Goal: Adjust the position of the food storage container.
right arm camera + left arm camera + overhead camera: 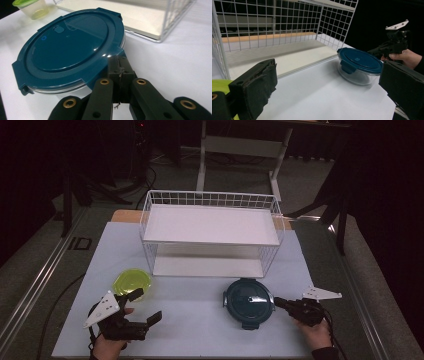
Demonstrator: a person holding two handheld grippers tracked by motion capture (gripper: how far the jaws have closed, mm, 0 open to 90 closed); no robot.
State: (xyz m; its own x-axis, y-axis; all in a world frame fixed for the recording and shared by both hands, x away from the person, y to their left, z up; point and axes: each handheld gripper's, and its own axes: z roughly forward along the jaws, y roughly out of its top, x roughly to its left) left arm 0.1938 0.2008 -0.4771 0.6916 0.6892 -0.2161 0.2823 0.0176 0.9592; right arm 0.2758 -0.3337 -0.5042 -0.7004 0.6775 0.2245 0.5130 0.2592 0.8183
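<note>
The right hand-held gripper (278,302) has its jaws pressed together, tips touching the lid tab nearest it on the blue-lidded container (248,302); whether the tab is actually pinched between them I cannot tell, since in the right gripper view the jaws look closed with nothing visibly between. The container sits on the bench (200,325) directly ahead of that gripper, with the white wire rack (210,232) beyond it. Its clear body looks like glass or hard plastic (so probably weighty and breakable), and the glossy lid looks stiff and slippery. A thin tab is a poor lifting point; I judge the rim under the lid, or a latch edge, the safer hold. The left hand-held gripper (145,305) stands wide open and empty, with the small green-lidded tub (132,282) just ahead of it.
</note>
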